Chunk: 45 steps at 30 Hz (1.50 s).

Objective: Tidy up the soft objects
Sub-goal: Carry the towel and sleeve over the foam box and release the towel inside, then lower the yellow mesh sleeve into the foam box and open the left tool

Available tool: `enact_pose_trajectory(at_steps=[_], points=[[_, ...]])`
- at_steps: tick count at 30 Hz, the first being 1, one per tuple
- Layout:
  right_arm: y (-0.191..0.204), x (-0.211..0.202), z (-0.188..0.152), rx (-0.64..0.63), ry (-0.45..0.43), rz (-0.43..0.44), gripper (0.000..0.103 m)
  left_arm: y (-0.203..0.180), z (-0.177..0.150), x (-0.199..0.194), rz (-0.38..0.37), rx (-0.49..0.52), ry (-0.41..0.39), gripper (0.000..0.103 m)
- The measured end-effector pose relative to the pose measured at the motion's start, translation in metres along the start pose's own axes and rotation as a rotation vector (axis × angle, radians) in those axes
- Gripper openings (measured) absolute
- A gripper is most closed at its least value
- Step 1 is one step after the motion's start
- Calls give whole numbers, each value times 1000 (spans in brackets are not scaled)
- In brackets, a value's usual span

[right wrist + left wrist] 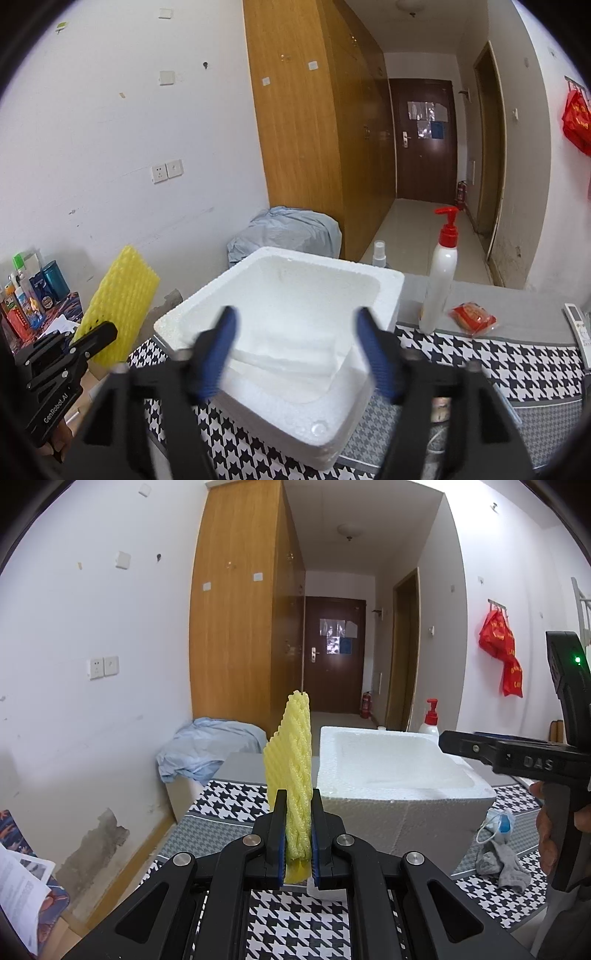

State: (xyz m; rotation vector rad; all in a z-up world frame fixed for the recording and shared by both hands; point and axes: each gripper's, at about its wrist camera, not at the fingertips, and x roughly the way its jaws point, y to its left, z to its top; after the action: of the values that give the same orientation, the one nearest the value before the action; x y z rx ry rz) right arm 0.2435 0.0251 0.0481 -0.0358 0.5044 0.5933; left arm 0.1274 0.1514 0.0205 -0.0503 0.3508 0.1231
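A yellow foam net sleeve [291, 749] stands upright between the pads of my left gripper [298, 801], which is shut on its lower end. The right wrist view shows the same sleeve [122, 295] and left gripper [99, 336] left of the white styrofoam box [207, 299]. That box [399, 794] sits on a houndstooth cloth just right of the sleeve. My right gripper [296, 312] is open over the box's near side, nothing between its blue pads [221, 350]. A white foam sheet [295, 354] lies inside the box. A grey sock [506, 864] and a face mask [498, 821] lie right of the box.
A red-pump lotion bottle [441, 273], a small spray bottle [379, 253], a red packet [472, 319] and a remote [578, 325] lie behind and right of the box. A blue cloth heap [288, 232] is behind it. Bottles and boxes [33, 295] crowd the far left.
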Motion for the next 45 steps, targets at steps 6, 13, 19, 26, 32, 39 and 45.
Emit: enact_pose_trajectory(at_steps=[6, 13, 19, 26, 32, 39, 45], points=[[1, -5, -1, -15, -3, -9, 94, -4, 3, -2, -1, 6, -8, 10], [-2, -11, -2, -19, -12, -9, 95, -10, 6, -3, -14, 20, -13, 10], [-7, -19, -2, -6, -25, -12, 96, -16, 12, -2, -49, 20, -13, 10], [-15, -29, -5, -5, -32, -24, 98, -29, 18, 0, -74, 35, -21, 10], [-25, -36, -10, 8, -41, -31, 101, -40, 24, 5, -100, 50, -21, 10], [-38, -45, -17, 11, -27, -65, 101, -56, 27, 14, -140, 66, -17, 10], [-45, -54, -22, 14, -31, -91, 101, -66, 30, 26, -162, 72, -1, 10]])
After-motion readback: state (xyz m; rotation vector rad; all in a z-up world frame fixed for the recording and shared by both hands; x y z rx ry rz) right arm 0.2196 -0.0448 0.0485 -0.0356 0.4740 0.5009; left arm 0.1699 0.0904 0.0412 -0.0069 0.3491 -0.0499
